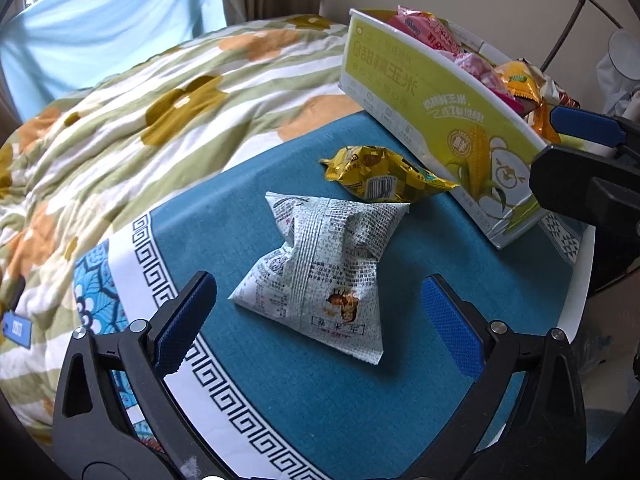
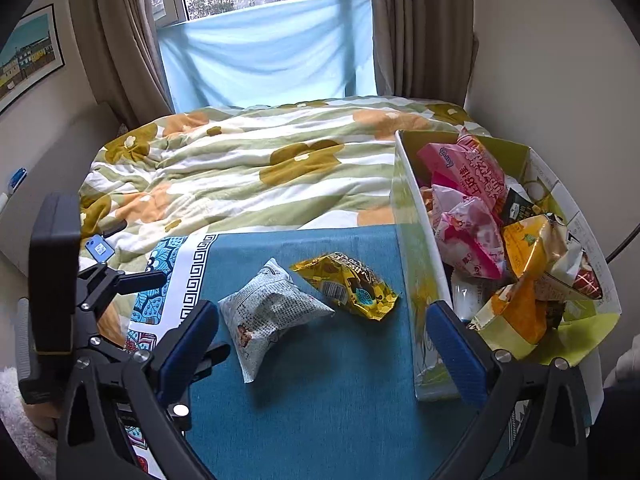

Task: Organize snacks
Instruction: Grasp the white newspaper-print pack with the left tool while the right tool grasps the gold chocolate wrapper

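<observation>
Nearest our left wrist camera, the left gripper [image 1: 316,324] stands with its blue-padded fingers [image 1: 182,326] wide apart and nothing between them but air, poised just above the white snack pack [image 1: 320,272]. We see, starting at the left, the flowered quilt [image 1: 132,120] and the patterned white border of the tablecloth [image 1: 280,400], whose teal middle carries both loose packets. That white pack lies flat, its long axis running from the near right corner toward the far left, pinched at the waist; it is covered in newspaper-style print too small for us to read, with a small picture and a boxed label at its near end. Just beyond it, touching or nearly so, the gold packet [image 1: 384,176] lies crosswise, its long axis left to right, a barcode facing up. Further right stands the yellow-green cardboard box [image 1: 440,120], tilted in this view, printed with large characters that include 玉米, corn cobs and a cartoon bear; pink, orange and white snack bags fill it. From our right wrist camera, the right gripper [image 2: 320,344] hangs with its fingers [image 2: 456,352] spread, empty too, over the teal cloth between the white pack [image 2: 268,316] and the box [image 2: 420,240].
</observation>
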A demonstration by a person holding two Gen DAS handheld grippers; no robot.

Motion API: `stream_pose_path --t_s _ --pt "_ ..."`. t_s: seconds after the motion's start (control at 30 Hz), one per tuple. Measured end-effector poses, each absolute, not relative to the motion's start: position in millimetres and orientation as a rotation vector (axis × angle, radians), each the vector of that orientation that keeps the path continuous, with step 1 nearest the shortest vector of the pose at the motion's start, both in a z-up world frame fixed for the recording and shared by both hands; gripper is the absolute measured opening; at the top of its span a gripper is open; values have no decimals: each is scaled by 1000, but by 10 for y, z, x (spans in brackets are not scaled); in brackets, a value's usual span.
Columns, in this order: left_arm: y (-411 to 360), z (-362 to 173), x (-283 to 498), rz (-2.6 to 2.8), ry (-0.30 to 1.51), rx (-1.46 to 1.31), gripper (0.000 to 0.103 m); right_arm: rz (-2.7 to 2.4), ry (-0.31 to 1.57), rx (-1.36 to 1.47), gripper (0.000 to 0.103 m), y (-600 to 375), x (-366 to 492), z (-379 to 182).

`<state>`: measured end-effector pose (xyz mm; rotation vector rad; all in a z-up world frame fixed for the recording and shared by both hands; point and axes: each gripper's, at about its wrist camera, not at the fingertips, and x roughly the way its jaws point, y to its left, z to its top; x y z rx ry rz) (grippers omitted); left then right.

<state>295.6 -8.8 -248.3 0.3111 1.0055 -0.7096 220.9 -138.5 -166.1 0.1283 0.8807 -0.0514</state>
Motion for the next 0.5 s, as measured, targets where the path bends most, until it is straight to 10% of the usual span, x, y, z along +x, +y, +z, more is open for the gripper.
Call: stream_pose_path --t_s 0.27,0.5 --pt "-264 -2826 3149 -717 1009 312 100 -67 919 85 103 -1442 2501 -1839" --pt "-148 -2968 3358 -675 1073 259 78 -58 949 67 103 -1489 2711 -1946"
